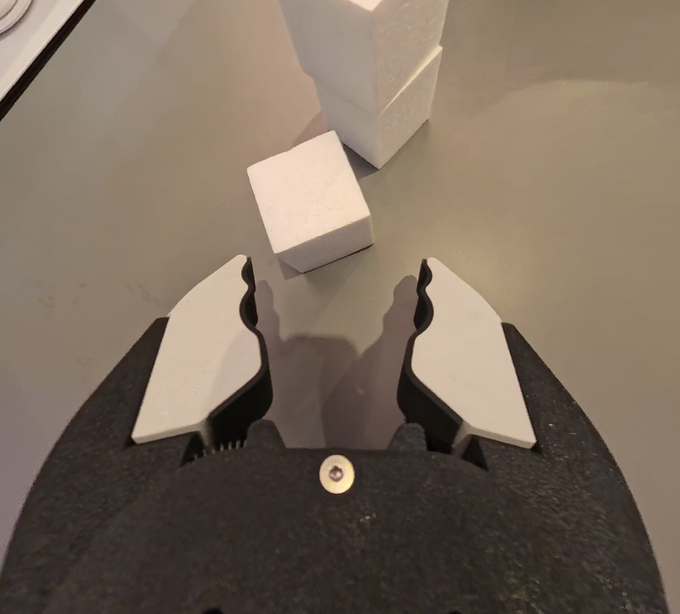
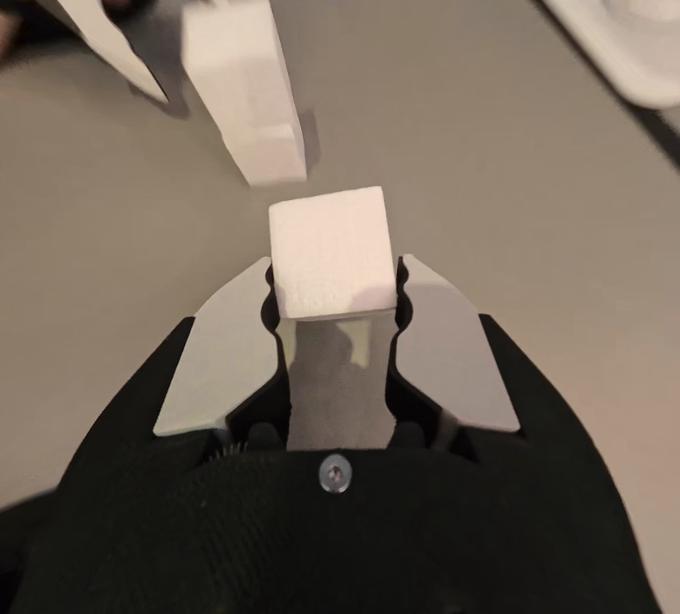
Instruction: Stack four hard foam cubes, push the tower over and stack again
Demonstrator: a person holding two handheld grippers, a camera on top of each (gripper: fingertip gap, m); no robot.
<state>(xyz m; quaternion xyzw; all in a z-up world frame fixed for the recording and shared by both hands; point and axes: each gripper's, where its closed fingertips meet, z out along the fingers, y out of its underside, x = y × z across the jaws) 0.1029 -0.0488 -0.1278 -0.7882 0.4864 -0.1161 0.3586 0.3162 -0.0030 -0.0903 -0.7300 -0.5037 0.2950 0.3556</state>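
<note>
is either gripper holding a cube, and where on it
The right gripper grips a cube by its two opposite sides. The left gripper is open and empty.

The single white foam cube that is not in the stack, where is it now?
In the left wrist view, the single white foam cube lies on the grey table, just ahead of the open left gripper and in front of the white foam stack.

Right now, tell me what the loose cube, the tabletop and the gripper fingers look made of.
Loose cube: white foam by its look, matte, with a fine grainy surface.
Tabletop: smooth grey sheet, perhaps laminate; its faint sheen mirrors the fingers.
Left gripper fingers: pale matte plates, probably plastic, with black wavy pads, possibly rubber.
</note>
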